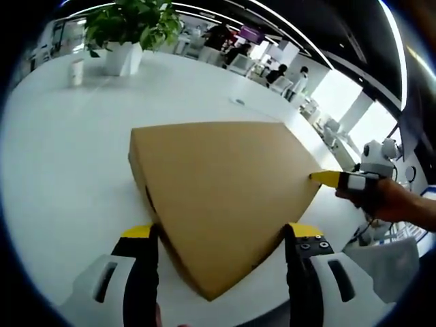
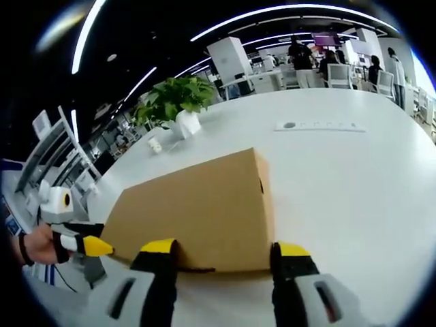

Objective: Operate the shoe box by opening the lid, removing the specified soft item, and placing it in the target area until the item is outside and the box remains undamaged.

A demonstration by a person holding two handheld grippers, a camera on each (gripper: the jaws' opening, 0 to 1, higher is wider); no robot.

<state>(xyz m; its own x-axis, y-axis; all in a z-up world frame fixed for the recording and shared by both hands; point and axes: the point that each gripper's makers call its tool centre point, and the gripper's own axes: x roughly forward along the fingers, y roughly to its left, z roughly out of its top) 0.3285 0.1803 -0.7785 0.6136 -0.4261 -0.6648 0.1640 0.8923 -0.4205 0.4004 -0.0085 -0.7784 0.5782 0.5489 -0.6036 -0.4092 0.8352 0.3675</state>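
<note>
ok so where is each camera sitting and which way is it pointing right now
Left gripper view: rides the left gripper, looking over a corner of the closed shoe box; the right gripper and a hand show.
Right gripper view: rides the right gripper, facing the box's end; the left gripper shows.
Shared: box, potted plant, white table.
</note>
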